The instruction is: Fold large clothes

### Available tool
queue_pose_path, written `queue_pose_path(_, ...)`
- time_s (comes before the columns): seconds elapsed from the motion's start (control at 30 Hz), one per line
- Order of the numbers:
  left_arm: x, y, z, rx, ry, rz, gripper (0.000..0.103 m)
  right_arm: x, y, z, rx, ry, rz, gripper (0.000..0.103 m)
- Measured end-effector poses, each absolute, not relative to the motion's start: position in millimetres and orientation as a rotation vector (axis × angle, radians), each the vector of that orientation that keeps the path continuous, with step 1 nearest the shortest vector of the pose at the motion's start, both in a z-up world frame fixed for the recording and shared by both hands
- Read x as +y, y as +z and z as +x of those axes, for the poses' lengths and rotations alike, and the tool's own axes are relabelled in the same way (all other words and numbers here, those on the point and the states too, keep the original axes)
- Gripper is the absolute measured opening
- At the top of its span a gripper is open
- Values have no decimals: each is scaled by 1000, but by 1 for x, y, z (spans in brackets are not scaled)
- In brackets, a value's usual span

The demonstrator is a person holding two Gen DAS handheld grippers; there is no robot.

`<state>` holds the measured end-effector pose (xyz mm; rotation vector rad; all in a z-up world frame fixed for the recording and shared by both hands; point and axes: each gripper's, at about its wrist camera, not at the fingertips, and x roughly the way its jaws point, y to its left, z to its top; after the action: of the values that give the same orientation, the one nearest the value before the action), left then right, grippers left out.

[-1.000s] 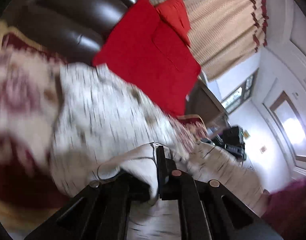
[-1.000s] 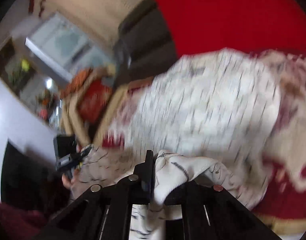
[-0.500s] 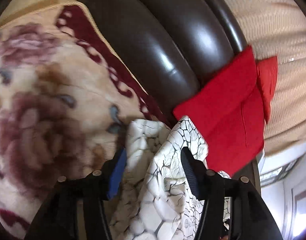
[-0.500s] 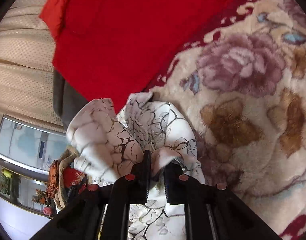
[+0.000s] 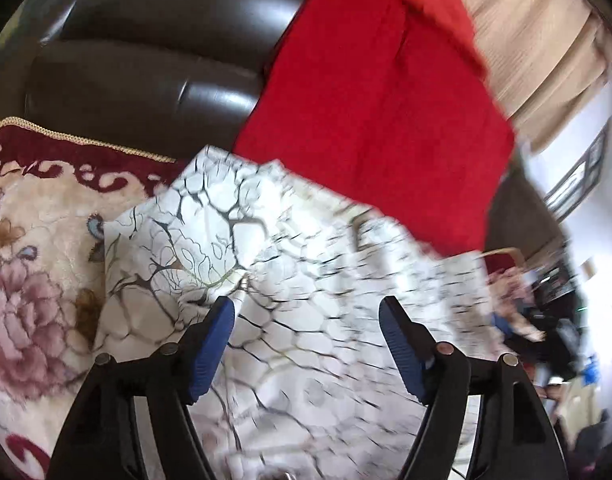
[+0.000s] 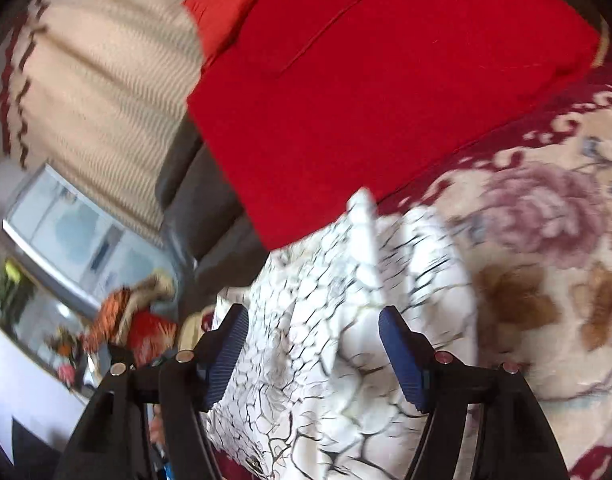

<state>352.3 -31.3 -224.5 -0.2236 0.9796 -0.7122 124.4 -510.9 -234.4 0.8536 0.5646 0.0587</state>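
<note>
A white garment with a black crackle print [image 5: 265, 264] lies spread on a floral blanket [image 5: 29, 264], its far edge against a red cushion [image 5: 378, 100]. My left gripper [image 5: 306, 308] is open, its blue-padded fingers apart just above the cloth, holding nothing. In the right wrist view the same garment [image 6: 338, 320] lies rumpled below my right gripper [image 6: 312, 316], which is also open and empty. The near part of the garment is hidden under both grippers.
A dark brown leather sofa back [image 5: 153, 60] rises behind the blanket. The red cushion [image 6: 366, 80] leans on it. Beige curtains [image 6: 97, 80] hang beyond. A cabinet with clutter [image 6: 65, 260] stands off the sofa's end.
Both grippers held the garment's edge a second ago; the left opened first, then the right. The cloth now lies flat on the blanket and both grippers have pulled back.
</note>
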Motion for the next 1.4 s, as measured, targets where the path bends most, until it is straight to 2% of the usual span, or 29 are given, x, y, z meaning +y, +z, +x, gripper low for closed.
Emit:
queue_pose_path(0.07,-39,-248,373,1031,-596,-177,75,-498,-242,139,629,70,816,71)
queue_pose_path(0.2,-20,-271,408,1023,-362,-90,75,-497,-279,183,782,-52,739,69)
queue_pose_path(0.33,15,-290,428,1063,-259,-159,78,-521,-303,204,750,-238,625,69)
queue_pose_path(0.4,29,-292,421,1067,-258,-228,78,-527,-302,201,733,-243,683,69)
queue_pose_path(0.63,55,-268,364,1000,-290,-219,77,-508,-260,151,643,-208,684,70)
queue_pose_path(0.9,10,-227,275,914,-414,-46,78,-439,-229,104,657,-42,573,70)
queue_pose_path(1.07,-21,-250,257,987,-359,52,84,-415,-255,104,760,-40,562,66)
queue_pose_path(1.17,-31,-265,259,1003,-310,96,90,-420,-295,118,906,-105,578,58)
queue_pose_path(1.4,-38,-264,260,1013,-279,140,97,-418,-263,127,849,-106,556,57)
